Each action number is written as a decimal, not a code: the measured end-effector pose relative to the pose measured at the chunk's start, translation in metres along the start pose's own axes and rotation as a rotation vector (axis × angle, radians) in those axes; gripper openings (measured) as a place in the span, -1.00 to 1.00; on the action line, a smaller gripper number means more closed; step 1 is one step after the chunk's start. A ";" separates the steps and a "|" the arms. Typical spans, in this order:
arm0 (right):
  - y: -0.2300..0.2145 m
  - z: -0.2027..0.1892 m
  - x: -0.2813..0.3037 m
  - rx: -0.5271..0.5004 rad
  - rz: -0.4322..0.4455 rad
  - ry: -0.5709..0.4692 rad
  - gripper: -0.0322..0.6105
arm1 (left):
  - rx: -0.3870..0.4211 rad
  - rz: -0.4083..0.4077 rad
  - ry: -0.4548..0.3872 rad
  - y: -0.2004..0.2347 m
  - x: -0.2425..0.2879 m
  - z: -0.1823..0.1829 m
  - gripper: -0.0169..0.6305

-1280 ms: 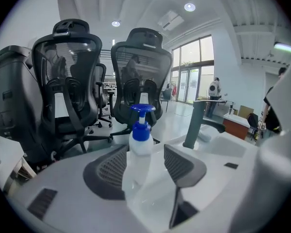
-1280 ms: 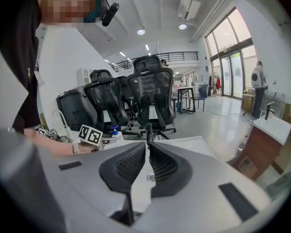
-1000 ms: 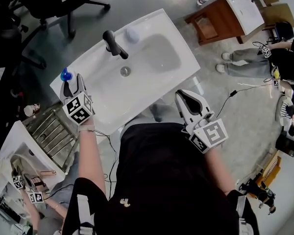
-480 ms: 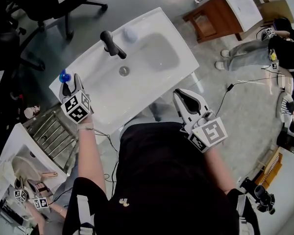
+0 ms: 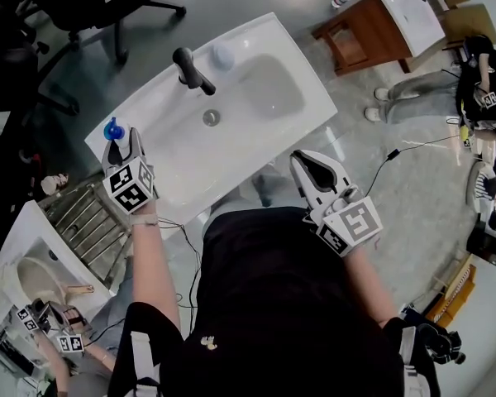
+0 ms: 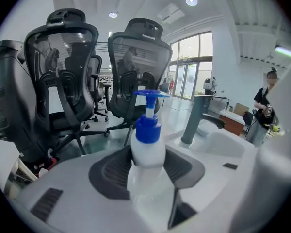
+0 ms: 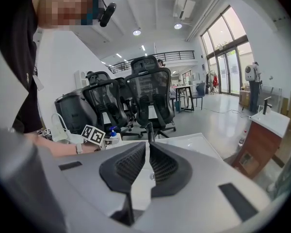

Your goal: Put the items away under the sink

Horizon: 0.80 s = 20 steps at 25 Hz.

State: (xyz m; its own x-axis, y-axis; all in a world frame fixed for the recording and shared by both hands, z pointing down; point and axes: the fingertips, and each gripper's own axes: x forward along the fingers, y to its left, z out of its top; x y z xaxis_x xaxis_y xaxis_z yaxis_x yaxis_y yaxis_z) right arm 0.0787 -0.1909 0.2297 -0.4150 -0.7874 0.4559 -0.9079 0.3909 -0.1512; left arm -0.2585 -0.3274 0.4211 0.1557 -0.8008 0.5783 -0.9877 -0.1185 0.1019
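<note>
A white pump bottle (image 5: 112,128) with a blue pump head stands on the left corner of the white sink (image 5: 190,172). My left gripper (image 5: 122,143) reaches over that corner. Its jaws have just been closing, and in the left gripper view the pads press both sides of the pump bottle (image 6: 148,154), with my left gripper (image 6: 148,165) shut on it. My right gripper (image 5: 308,162) hovers off the sink's front right edge. In the right gripper view my right gripper (image 7: 148,152) is shut with nothing between its pads.
A black faucet (image 5: 192,71) rises at the back of the basin, with a small pale round object (image 5: 222,55) beside it. Office chairs (image 5: 83,7) stand beyond. A wooden vanity (image 5: 372,31) and a seated person (image 5: 446,98) are at right, a metal rack (image 5: 87,222) at left.
The left jaws have drawn in around the pump bottle. Both hands stay about where they were. The person at the right has shifted.
</note>
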 end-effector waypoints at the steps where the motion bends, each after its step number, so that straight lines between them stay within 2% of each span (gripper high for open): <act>1: 0.001 -0.001 0.000 0.001 0.006 0.002 -0.77 | 0.003 -0.003 -0.005 -0.001 -0.005 0.001 -0.30; 10: 0.008 -0.006 -0.005 -0.006 0.072 -0.002 -0.77 | 0.006 -0.025 -0.037 -0.023 -0.046 0.011 -0.30; 20: -0.009 0.000 -0.027 -0.040 0.225 -0.050 -0.77 | -0.023 0.020 -0.082 -0.078 -0.116 0.011 -0.30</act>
State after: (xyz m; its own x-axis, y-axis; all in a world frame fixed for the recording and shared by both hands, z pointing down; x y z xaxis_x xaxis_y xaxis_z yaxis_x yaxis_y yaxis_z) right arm 0.0976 -0.1734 0.2185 -0.6103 -0.7005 0.3699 -0.7893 0.5773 -0.2090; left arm -0.1998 -0.2316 0.3369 0.1339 -0.8484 0.5122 -0.9899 -0.0897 0.1100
